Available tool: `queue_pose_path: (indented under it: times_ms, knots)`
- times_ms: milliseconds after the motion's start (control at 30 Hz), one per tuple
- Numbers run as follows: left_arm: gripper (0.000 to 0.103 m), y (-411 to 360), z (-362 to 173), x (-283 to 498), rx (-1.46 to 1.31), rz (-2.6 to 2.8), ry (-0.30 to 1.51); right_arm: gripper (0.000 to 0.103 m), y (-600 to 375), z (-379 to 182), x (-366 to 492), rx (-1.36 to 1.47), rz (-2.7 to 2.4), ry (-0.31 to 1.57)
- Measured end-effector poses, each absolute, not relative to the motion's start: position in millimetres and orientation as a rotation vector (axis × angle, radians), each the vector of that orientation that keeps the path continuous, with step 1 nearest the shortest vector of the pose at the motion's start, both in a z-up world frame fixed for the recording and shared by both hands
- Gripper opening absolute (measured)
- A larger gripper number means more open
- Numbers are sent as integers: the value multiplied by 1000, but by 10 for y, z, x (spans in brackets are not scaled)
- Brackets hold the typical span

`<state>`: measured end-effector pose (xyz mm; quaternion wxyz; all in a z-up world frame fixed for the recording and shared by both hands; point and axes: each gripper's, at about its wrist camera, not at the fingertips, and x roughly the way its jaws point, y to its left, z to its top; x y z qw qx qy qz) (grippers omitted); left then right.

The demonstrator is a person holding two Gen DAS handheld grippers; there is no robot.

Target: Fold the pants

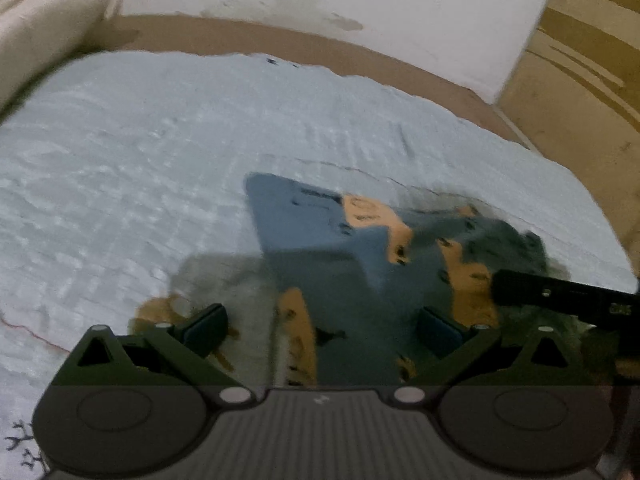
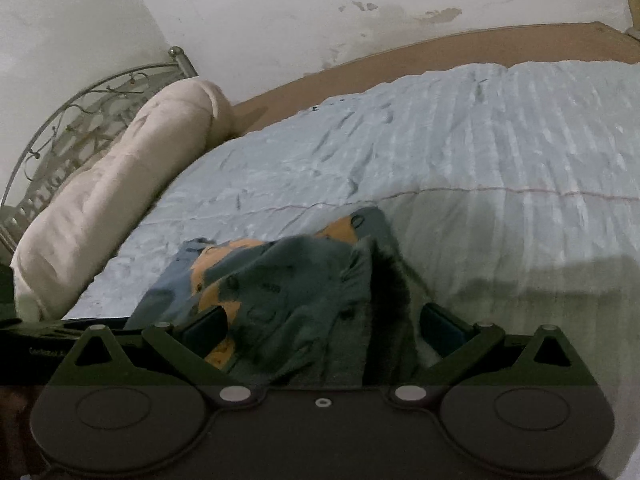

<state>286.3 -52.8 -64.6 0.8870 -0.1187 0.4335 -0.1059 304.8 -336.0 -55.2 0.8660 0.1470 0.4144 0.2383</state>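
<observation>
Pants (image 1: 340, 264), blue-grey with orange patches, sit bunched near the front of a pale blue bedspread (image 1: 140, 160), and there's loads of bare cover behind and to the left of them. Left gripper (image 1: 322, 326) has its jaws spread wide with pants fabric lying between the fingers, though I can't tell if anything's touching. Right gripper (image 2: 324, 326) is just as wide over the crumpled end. Cream bolster (image 2: 120, 184) lines the metal headboard (image 2: 80, 120); brown bed edge (image 2: 440, 52) meets the wall.
</observation>
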Motion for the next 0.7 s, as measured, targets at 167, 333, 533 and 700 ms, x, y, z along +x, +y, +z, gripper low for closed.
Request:
queue_pose_path:
  times_ms: [167, 333, 533, 700]
  knots:
    - [83, -465, -608, 2831, -315, -234, 921, 79, -3353, -492, 2902, 318, 446, 852]
    - [64, -372, -590, 2829, -405, -212, 942, 55, -3390, -462, 2797, 347, 372, 827]
    - [34, -357, -573, 2841, -402, -213, 948, 30, -3419, -375, 2620, 380, 308, 796]
    - [17, -283, -494, 2896, -401, -244, 950, 25, -3323, -226, 2521, 388, 297, 758]
